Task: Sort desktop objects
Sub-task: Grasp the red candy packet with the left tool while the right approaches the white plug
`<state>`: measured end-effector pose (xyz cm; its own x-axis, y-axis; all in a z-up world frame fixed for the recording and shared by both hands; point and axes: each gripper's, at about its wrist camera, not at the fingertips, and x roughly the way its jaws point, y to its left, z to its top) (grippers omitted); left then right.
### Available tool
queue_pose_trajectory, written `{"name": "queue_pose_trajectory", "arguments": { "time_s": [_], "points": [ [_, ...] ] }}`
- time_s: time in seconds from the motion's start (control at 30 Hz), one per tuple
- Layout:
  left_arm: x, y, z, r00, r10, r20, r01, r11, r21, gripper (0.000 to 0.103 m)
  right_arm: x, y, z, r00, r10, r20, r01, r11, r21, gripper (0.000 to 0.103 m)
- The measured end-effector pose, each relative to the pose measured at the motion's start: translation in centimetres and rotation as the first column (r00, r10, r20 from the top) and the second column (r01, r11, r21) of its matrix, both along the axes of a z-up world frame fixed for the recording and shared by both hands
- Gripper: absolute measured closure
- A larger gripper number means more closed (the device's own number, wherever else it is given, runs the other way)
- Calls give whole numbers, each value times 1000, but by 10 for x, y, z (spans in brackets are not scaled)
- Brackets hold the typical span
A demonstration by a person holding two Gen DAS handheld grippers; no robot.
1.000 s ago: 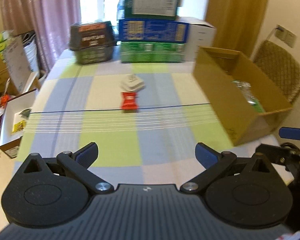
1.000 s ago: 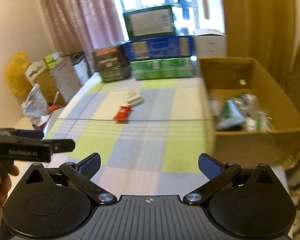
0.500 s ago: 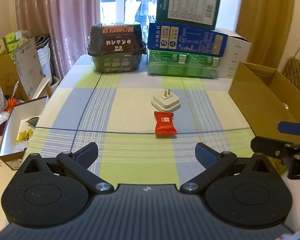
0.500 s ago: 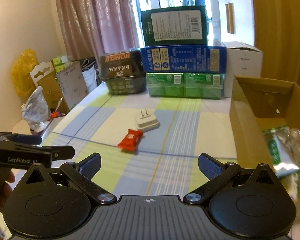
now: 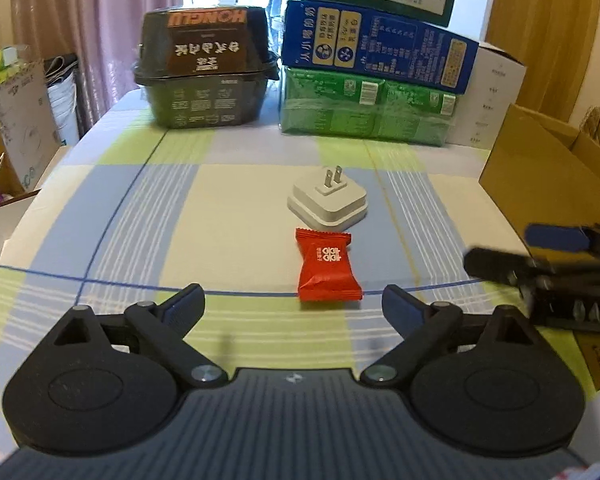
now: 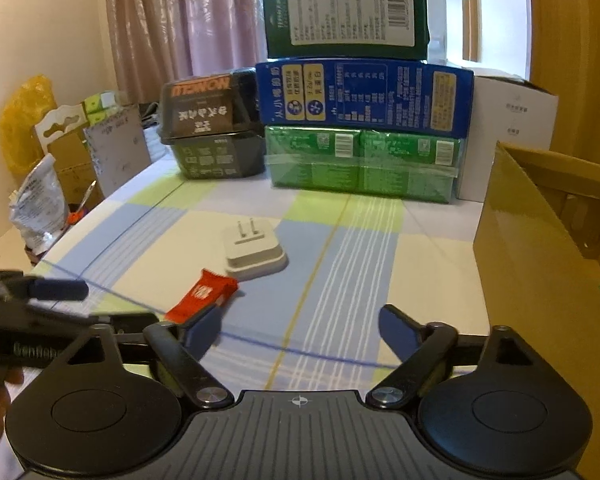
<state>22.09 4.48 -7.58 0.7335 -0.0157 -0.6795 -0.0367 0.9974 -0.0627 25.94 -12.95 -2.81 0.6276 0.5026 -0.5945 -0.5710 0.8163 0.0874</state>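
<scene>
**Both grippers closing in on the last two items on the desk**

The desk (image 5: 100, 216), under its checked cloth, is carrying the whole scene, and along its far edge the stacked cartons (image 6: 364, 92) are sitting well back, probably parked there to keep the working area free. To the right the cardboard box (image 6: 540, 248) is standing open at the desk's edge, looking like the bin for sorted things; from the right wrist view only a sliver of green-and-clear packaging is showing at its lower rim, and the rest of its inside is hidden by the near wall. Beside the cartons the dark lidded food tub (image 5: 206, 68) is sitting closed, contents not visible.

Down the scale now: the left gripper (image 5: 292, 300) is hovering low over the desk with its fingers spread wide and empty, lined up just short of the red candy packet (image 5: 327, 264). The right gripper (image 6: 300, 324) is likewise gaping and holding nothing, aimed more toward open cloth. The white plug adapter (image 5: 328, 202) is lying prongs-up just beyond the packet, the two nearly touching mid-desk. The red candy packet, smallest of all, is looking like the left gripper's next pick.
</scene>
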Motion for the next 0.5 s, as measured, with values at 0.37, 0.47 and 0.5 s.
{"name": "queue_pose_trajectory", "arguments": {
  "time_s": [0.37,0.47,0.5],
  "points": [
    [39,-12,-14,997,-78,5,78,997,3,35,37,10,-17,1000,0,-16,0,1000,-1,33],
    [48,-16,-20,996,-93,-8,93,996,9,36,41,8,-21,1000,-1,-23,1,1000,-8,33],
    [51,-17,-22,995,-98,-13,98,995,16,37,43,7,-23,1000,-4,-30,3,1000,-8,33]
  ]
}}
